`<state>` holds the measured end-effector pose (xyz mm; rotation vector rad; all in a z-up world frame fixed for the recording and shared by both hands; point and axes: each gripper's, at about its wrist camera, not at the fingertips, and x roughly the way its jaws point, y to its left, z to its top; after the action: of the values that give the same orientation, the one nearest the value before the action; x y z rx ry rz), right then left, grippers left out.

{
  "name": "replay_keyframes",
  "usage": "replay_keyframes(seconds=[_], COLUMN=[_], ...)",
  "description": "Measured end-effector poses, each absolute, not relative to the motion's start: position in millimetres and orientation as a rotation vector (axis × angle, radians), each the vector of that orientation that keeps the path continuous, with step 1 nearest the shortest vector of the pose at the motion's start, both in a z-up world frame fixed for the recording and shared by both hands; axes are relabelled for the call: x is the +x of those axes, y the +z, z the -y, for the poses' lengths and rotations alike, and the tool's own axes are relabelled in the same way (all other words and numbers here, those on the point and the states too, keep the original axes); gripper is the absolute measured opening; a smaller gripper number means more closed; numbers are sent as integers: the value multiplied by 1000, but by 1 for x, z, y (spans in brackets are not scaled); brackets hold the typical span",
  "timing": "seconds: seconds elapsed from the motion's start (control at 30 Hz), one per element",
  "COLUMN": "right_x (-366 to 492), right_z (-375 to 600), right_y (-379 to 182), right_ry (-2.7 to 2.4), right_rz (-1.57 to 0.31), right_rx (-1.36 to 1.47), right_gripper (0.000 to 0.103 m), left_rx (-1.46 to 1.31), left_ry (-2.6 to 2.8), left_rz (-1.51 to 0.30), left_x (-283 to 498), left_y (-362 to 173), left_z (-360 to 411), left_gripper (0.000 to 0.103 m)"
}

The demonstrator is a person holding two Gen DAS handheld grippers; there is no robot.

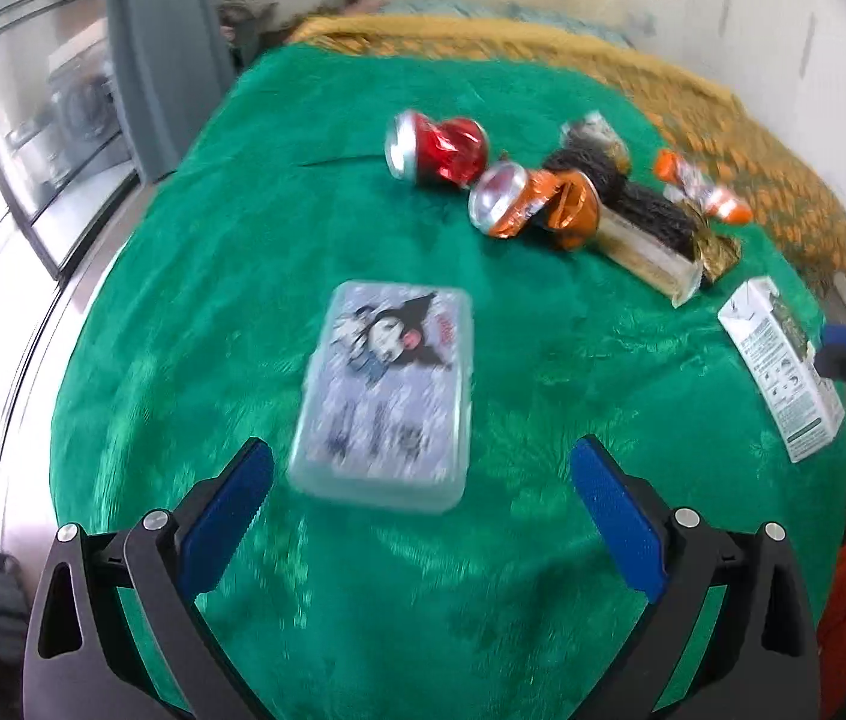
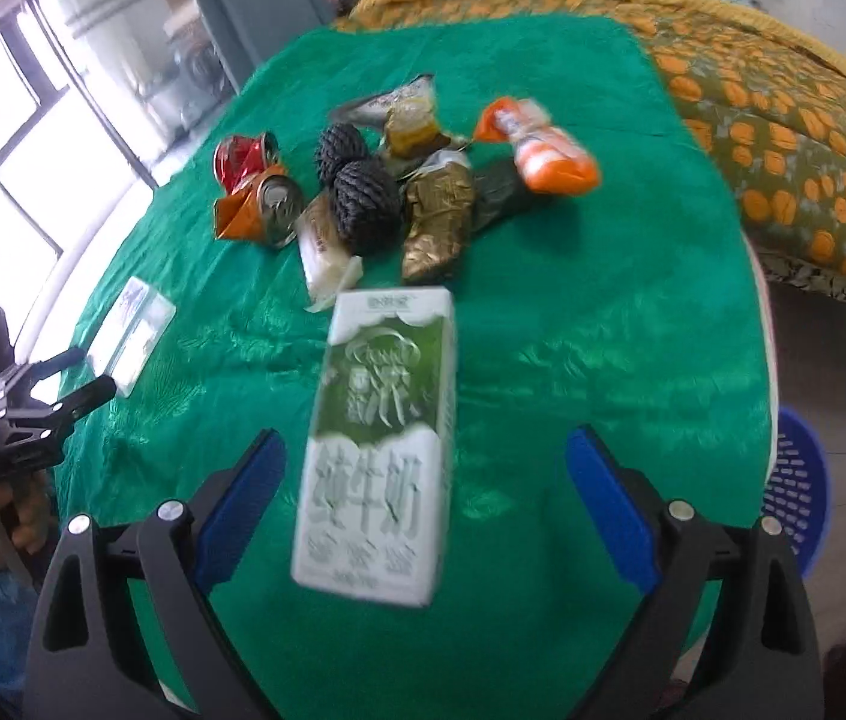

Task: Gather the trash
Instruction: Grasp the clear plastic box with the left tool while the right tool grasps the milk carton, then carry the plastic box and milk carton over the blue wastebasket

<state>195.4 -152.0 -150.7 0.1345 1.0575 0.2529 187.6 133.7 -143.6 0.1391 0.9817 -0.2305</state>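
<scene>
One blue basket [image 2: 798, 492], right wrist view only.

We are finding both views smeared by blur: the print on the clear plastic box [image 1: 384, 390] is dissolving into grey smudges, and the small text on the milk carton [image 2: 378, 444] is staying unreadable. The blue basket [image 2: 798, 489] is getting cut off at the far right edge (only part of its wall is showing). The black scrubber [image 1: 621, 192] is hiding whatever is lying behind it.
</scene>
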Motion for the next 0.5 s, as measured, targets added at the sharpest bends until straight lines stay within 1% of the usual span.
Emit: replay_keyframes(seconds=[0.07,0.17,0.2,0.27,0.3,0.33,0.37,0.4,0.5], right_x=[208,217,218,219,218,217,216,214,204], right_z=[136,119,115,115,117,118,120,122,134], right_y=[-157,-165,-167,-169,-169,-169,-169,-168,-161], right_ry=[260,224,214,215,213,215,219,224,239], right_rz=[-1130,-1153,-1156,-1165,-1167,-1164,-1159,-1154,-1117], right_rx=[98,24,8,20,32,41,43,45,78], right_gripper=[92,91,88,57,55,52,52,52,51], left_rx=[210,285,279,272,272,267,265,269,259], left_ry=[-231,-189,-188,-171,-163,-162,-161,-153,-138], left_rz=[-1022,-1045,-1052,-1067,-1068,-1072,-1076,-1075,-1050], left_x=[199,212,214,218,218,220,221,220,220], left_y=[-150,-159,-160,-161,-160,-160,-159,-159,-154], left_z=[-125,-119,-120,-123,-124,-124,-124,-124,-124], left_gripper=[98,97,96,85,83,76,67,63,62])
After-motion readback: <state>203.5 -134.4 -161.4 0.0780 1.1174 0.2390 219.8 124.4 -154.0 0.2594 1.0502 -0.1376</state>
